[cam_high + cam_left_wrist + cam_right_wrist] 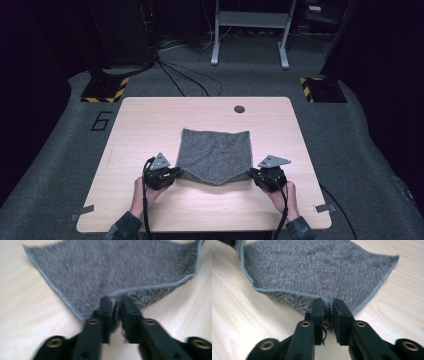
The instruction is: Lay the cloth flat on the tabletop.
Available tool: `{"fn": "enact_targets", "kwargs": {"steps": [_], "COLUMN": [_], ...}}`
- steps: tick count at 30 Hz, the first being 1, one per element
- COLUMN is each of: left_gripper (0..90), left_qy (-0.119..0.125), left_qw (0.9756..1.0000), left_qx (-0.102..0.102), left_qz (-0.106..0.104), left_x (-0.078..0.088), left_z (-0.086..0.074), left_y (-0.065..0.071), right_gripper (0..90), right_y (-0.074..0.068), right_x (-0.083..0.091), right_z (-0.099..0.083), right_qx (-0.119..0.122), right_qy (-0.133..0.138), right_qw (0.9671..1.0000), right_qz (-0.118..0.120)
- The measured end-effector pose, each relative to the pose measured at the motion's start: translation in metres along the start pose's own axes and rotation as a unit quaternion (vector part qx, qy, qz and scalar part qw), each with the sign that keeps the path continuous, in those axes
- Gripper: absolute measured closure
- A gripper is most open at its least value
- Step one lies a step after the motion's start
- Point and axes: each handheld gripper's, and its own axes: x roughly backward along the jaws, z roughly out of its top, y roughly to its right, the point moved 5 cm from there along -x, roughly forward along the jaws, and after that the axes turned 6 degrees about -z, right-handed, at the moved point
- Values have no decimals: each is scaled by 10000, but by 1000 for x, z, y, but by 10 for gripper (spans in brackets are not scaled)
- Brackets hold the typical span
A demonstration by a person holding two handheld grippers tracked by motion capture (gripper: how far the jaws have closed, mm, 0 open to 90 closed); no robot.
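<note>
Where the wooden surface (pixel 150 120) carries 1 grey towel (pixel 215 150), the item lies near the middle, doubled over so that its top layer reaches back to the far edge and the fold sags to a point at the near side.

Left gripper (pixel 172 173): at the near left corner of the towel. In the left gripper view its jaws stand a little apart with the corner (pixel 115 305) between them; whether the pads press on the pile, the blur does not let me tell.

Right gripper (pixel 256 174): at the near right corner, mirrored. Its jaws likewise stand slightly apart around the corner (pixel 327 305), the cloth seeming loose in the gap.

Purpose, as judged: 2 corners held level and low keep the fold square while it settles; the narrow gaps suggest release on the surface, not a fresh grasp.

Condition: 1 fold seemingly done, near edge uneven.
</note>
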Motion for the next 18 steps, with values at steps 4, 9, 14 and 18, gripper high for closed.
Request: {"fn": "enact_targets", "kwargs": {"steps": [4, 9, 14, 18], "left_gripper": [504, 303, 217, 191], "left_qy": [81, 312, 73, -260], "left_qw": [9998, 9988, 9990, 9985], "left_qx": [130, 178, 198, 59], "left_qz": [-107, 319, 400, 485], "left_x": [15, 33, 11, -11], "left_z": [-3, 8, 17, 16], "left_y": [2, -10, -24, -26], "right_gripper": [655, 461, 250, 148], "right_y": [7, 22, 19, 12], "right_x": [14, 23, -2, -28], "right_z": [-4, 3, 11, 12], "right_qx": [-202, -440, -276, -77], "right_qy": [100, 210, 6, -220], "right_qw": [9997, 9988, 9995, 9993], "right_qz": [16, -72, -178, -277]}}
